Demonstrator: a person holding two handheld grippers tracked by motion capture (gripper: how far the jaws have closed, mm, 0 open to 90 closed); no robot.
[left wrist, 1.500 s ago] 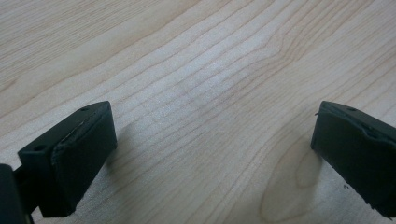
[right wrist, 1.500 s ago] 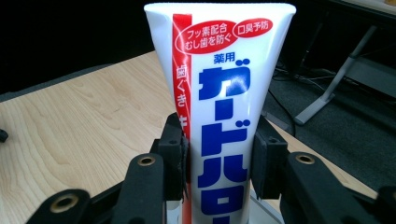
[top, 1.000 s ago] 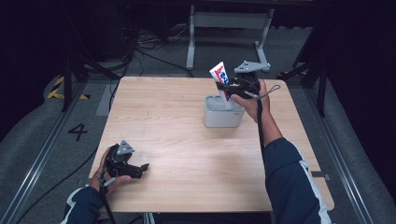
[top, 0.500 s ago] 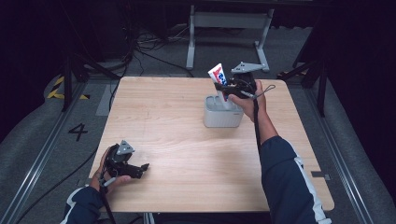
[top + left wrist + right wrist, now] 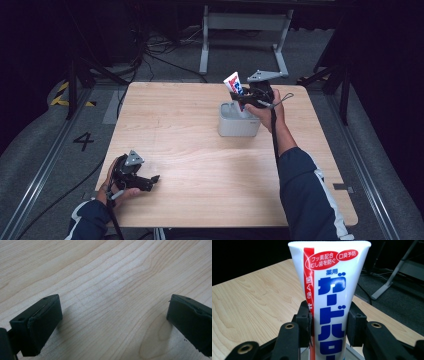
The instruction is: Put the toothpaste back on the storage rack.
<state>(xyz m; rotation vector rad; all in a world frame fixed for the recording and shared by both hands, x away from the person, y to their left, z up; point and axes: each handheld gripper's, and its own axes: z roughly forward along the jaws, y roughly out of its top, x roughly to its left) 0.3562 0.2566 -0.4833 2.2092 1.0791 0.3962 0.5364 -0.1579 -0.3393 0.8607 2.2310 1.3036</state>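
The right gripper (image 5: 243,97) is gripping a toothpaste tube (image 5: 234,84) across its body, pads pressing both flat faces; in the right gripper view the tube (image 5: 329,290) is standing upright between the jaws, crimped end up, the cap end hidden below.

Location: the tube is hanging over a grey holder (image 5: 238,121) that is sitting near the far edge of the table (image 5: 200,145), towards the far right corner. Its lower end looks to be at or just inside the holder's opening; I cannot tell whether it is touching.

Handling, as I judge it: light, soft-walled plastic with a glossy, somewhat slippery skin. Squeezing hard mid-body is likely denting it and pushing paste towards the cap. A better hold would be low, near the stiffer shoulder, or moderate pressure across the flat faces.

The left gripper (image 5: 134,176) is resting by the near left corner, jaws spread wide over bare wood, holding nothing.
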